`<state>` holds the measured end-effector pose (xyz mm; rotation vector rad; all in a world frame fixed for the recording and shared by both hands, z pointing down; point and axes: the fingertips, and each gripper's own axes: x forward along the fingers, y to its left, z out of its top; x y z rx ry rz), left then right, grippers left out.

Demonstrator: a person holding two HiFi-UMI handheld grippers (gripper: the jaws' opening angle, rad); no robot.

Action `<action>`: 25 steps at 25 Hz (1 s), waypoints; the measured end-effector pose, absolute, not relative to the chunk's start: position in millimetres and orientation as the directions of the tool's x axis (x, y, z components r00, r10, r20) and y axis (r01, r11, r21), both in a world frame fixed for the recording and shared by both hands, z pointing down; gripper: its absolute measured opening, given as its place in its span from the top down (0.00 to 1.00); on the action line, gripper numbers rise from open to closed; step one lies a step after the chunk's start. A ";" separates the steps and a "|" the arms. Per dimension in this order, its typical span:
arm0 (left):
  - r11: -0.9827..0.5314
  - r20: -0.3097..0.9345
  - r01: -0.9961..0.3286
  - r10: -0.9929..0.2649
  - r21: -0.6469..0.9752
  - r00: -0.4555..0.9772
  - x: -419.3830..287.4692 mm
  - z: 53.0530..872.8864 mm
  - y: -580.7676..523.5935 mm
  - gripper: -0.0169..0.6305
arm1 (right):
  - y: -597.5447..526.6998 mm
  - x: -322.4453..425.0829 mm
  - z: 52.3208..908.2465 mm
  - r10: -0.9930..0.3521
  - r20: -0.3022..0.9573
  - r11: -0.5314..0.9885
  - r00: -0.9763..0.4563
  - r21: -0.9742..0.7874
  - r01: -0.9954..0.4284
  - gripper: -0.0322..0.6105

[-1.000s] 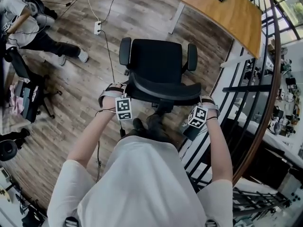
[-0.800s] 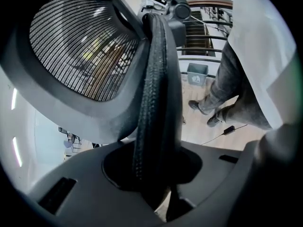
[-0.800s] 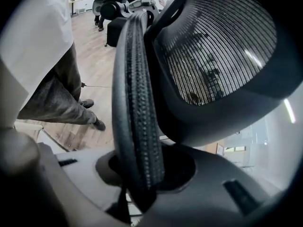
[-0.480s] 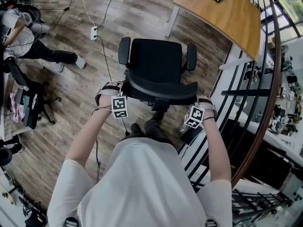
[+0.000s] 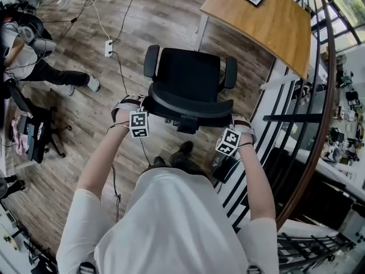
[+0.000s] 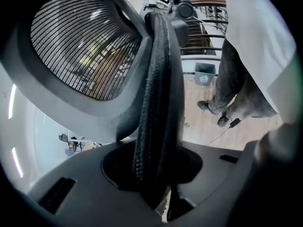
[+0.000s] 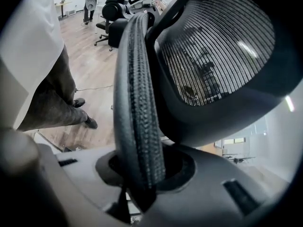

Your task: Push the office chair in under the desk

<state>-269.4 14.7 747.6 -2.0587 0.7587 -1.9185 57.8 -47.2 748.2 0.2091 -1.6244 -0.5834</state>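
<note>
Twice clamped on the chair (image 5: 191, 76): pinched at the left end of the backrest edge (image 6: 158, 79) by the left gripper (image 6: 154, 174) and at the right end by the right gripper (image 7: 142, 174), with the padded rim wedged between each pair of jaws. Stands on the wood floor (image 5: 74, 124), seat turned away from the person and toward the desk (image 5: 268, 21), but well apart from it and not yet under.

Looks bulky rather than truly heavy. Presumably rides on castors hidden beneath the seat, so should roll at a modest shove and swivel if pushed unevenly. Expect give from the mesh back and soft rim: springy, and likely to tilt before the base follows. Better to hold at both ends of the stiff frame, as now, and press evenly. Mind the armrests (image 5: 230, 72), which might catch the desk's edge, and the railing (image 5: 291, 117) close on the right.
</note>
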 end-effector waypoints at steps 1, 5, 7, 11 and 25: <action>-0.839 0.858 -0.214 -0.514 -0.500 0.012 -266.1 747.4 7.8 0.82 | -53.1 61.5 749.0 -0.461 0.874 0.852 -0.150 0.484 0.199 0.79; -0.837 0.854 -0.207 -0.520 -0.506 0.018 -252.9 748.5 -17.5 0.82 | -72.1 75.7 753.0 -0.456 0.878 0.859 -0.146 0.477 0.187 0.79; -0.835 0.850 -0.203 -0.526 -0.512 0.021 -246.1 748.0 -28.6 0.81 | -81.0 82.8 751.0 -0.468 0.873 0.855 -0.142 0.487 0.177 0.79; -0.837 0.848 -0.188 -0.528 -0.514 0.032 -239.2 747.0 -54.5 0.81 | -98.5 91.4 751.7 -0.470 0.873 0.860 -0.130 0.486 0.157 0.79; -0.847 0.842 -0.103 -0.530 -0.521 0.100 -211.6 744.8 -142.9 0.81 | -149.7 121.4 749.7 -0.478 0.875 0.873 -0.072 0.482 0.066 0.79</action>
